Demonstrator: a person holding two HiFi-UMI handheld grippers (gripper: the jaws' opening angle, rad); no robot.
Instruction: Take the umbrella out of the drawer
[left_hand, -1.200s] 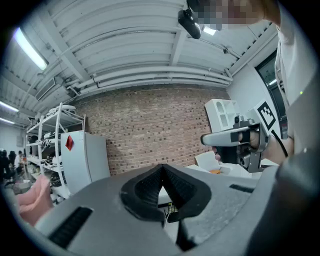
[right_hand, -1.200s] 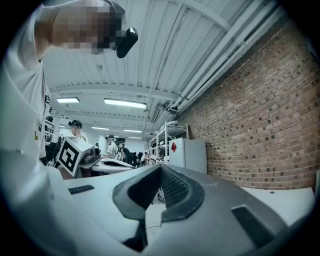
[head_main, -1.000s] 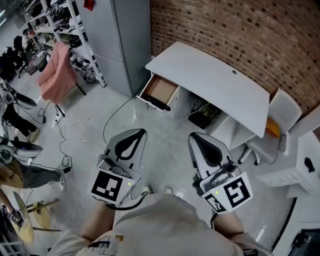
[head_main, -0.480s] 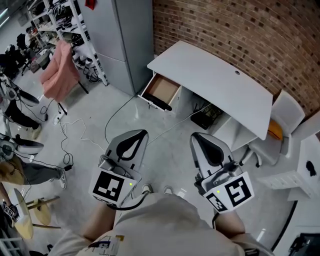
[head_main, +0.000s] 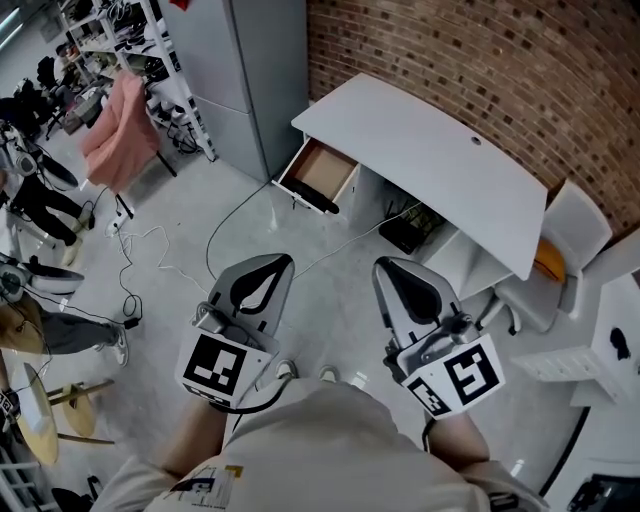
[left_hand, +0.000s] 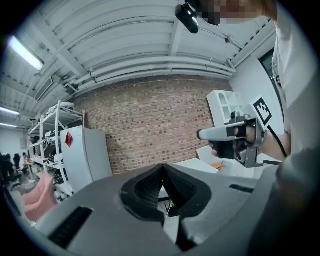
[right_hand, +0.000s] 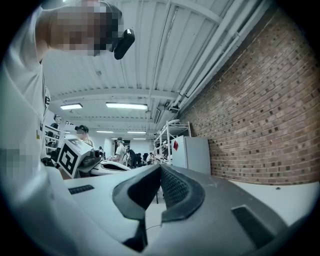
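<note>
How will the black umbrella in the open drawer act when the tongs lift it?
The umbrella looks folded into a short, narrow stick, so it is probably fairly stiff and light. Its rounded shape suggests it might roll if nudged along the front of the drawer. It is too small here to tell whether its cloth is slippery.

A rough red-brown brick wall stands behind the smooth, matt white bench. The bench's open drawer looks brown and wood-like inside. The pale grey floor has a faint sheen. The left hand-held gripper and right hand-held gripper are matt grey plastic with ribbed black pads.
</note>
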